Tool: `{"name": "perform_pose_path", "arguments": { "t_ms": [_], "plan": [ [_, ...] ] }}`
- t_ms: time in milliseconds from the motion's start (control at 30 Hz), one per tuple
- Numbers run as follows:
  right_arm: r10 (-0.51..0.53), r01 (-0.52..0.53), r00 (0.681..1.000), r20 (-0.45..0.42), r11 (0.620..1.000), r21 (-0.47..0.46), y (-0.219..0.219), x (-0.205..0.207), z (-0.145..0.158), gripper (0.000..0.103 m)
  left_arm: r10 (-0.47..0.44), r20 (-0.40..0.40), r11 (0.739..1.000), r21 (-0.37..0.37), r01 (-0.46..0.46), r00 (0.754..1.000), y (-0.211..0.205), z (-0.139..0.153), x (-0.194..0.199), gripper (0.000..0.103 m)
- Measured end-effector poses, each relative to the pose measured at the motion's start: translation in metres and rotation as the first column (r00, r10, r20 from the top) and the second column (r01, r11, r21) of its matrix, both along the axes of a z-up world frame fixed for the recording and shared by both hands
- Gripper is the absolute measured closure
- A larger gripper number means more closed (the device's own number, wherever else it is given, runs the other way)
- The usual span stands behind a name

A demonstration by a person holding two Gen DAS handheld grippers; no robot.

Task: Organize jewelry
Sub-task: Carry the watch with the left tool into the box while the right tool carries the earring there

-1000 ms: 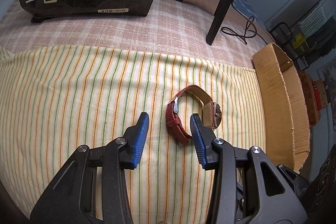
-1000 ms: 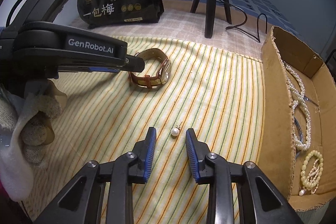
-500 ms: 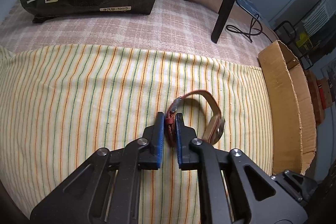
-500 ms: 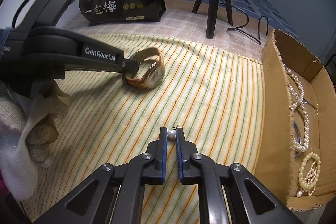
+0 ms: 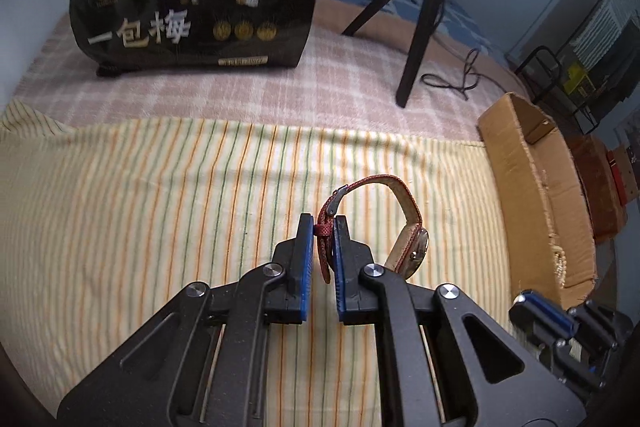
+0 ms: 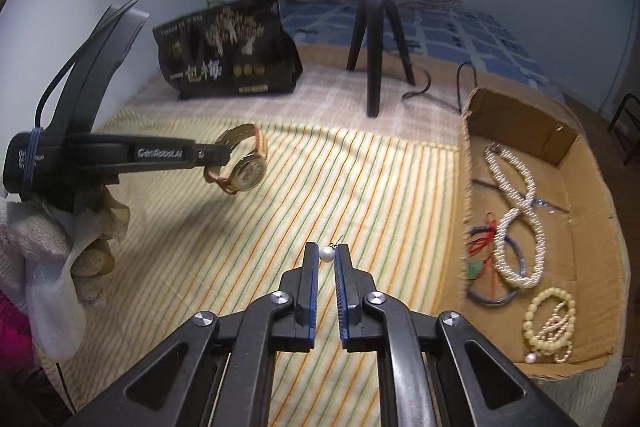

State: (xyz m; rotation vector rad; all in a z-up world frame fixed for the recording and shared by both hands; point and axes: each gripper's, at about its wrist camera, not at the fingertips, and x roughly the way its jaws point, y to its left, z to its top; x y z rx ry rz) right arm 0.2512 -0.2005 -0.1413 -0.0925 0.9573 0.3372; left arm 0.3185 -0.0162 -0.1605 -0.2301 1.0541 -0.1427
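My left gripper (image 5: 323,227) is shut on the red-brown strap of a wristwatch (image 5: 404,219) and holds it lifted above the striped cloth (image 5: 160,195). The right wrist view shows the watch (image 6: 244,167) hanging from the left gripper (image 6: 218,157) in the air. My right gripper (image 6: 326,253) is shut on a small white pearl earring (image 6: 326,253) at its fingertips, raised above the cloth. The open cardboard box (image 6: 576,195) lies to the right and holds a long pearl necklace (image 6: 516,211), bead bracelets (image 6: 550,323) and a blue bangle with red cord (image 6: 486,267).
A black printed bag (image 6: 228,51) stands at the back of the bed. A black tripod (image 6: 374,39) with a cable stands behind the cloth. A bright lamp glares overhead. The person's gloved hand (image 6: 52,259) is at the left edge.
Both grippers closed from open, the left on the watch strap and the right on the pearl earring. Both have since lifted their items off the cloth.
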Motion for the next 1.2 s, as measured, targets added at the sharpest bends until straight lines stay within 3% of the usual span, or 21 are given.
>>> {"name": "perform_pose_path", "arguments": {
  "t_ms": [300,567,867,1200],
  "plan": [
    [-0.058,0.058,0.995,0.082,0.998,0.013,-0.034,-0.014,0.036,0.097,-0.070,0.113,0.998,0.016,0.068,0.991,-0.024,0.048,-0.026,0.096],
    [-0.140,0.138,0.981,0.132,0.990,0.022,-0.077,-0.023,0.058,0.097,-0.165,0.189,0.986,0.040,0.161,0.968,-0.065,0.077,-0.053,0.096],
    [-0.215,0.211,0.965,0.150,0.977,0.038,-0.120,-0.031,0.070,0.097,-0.247,0.240,0.969,0.042,0.245,0.939,-0.111,0.095,-0.073,0.096],
    [-0.273,0.268,0.950,0.153,0.962,0.055,-0.158,-0.027,0.071,0.097,-0.311,0.255,0.950,0.062,0.306,0.915,-0.153,0.092,-0.077,0.096]
  ]
}}
